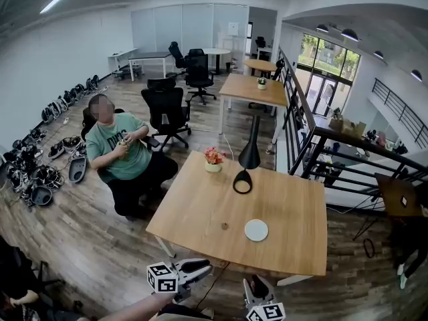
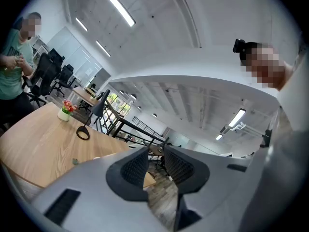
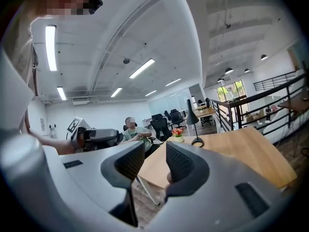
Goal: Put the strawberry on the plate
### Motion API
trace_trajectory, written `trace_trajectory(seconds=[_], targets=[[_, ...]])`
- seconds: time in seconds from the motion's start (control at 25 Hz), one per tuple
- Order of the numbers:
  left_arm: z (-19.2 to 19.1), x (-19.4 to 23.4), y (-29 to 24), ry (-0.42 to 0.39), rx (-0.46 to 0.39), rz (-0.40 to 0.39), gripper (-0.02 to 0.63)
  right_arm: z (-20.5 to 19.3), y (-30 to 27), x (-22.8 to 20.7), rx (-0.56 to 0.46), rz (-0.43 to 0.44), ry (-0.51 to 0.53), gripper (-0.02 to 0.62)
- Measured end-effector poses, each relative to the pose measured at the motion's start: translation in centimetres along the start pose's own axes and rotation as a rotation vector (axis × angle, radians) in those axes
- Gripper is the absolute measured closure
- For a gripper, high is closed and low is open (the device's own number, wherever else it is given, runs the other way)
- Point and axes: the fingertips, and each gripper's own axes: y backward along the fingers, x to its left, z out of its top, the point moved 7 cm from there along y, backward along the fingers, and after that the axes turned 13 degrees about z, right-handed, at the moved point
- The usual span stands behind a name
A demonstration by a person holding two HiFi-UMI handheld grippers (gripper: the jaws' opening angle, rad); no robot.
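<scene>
Left tool (image 2: pixel 155 153) and right tool (image 3: pixel 155 151) gape empty; strawberry (image 1: pixel 225 226), probably, lies near plate (image 1: pixel 256 230).

Open-plan office on an upper level: wooden desks (image 1: pixel 244 89) spaced over plank flooring, black swivel chairs (image 1: pixel 165 109), ceiling strip lights (image 1: pixel 57 0), a glass-partitioned room (image 1: pixel 190 25) at the far end, black railing (image 1: pixel 301 126) on the right. Dark gear (image 1: pixel 33 159) lines the left wall, too small to identify.
</scene>
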Motion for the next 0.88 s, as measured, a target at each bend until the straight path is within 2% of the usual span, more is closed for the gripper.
trace_trajectory(seconds=[0.2, 0.4, 0.64, 0.88], targets=[[-0.4, 0.1, 0.2, 0.001, -0.006, 0.002, 0.514, -1.0, 0.0, -0.5, 0.017, -0.002, 0.03, 0.472], [1.5, 0.9, 0.2, -0.015, -0.044, 0.025, 0.514, 1.2, -2.0, -1.0, -0.012, 0.024, 0.085, 0.472], [-0.2, 0.6, 0.2, 0.004, -0.001, 0.007, 0.515, 0.5, -0.5, -0.2, -0.005, -0.013, 0.067, 0.471], [0.4, 0.4, 0.1, -0.006, 0.008, -0.001, 0.515, 0.3, -0.4, 0.2, -0.012, -0.026, 0.061, 0.472]])
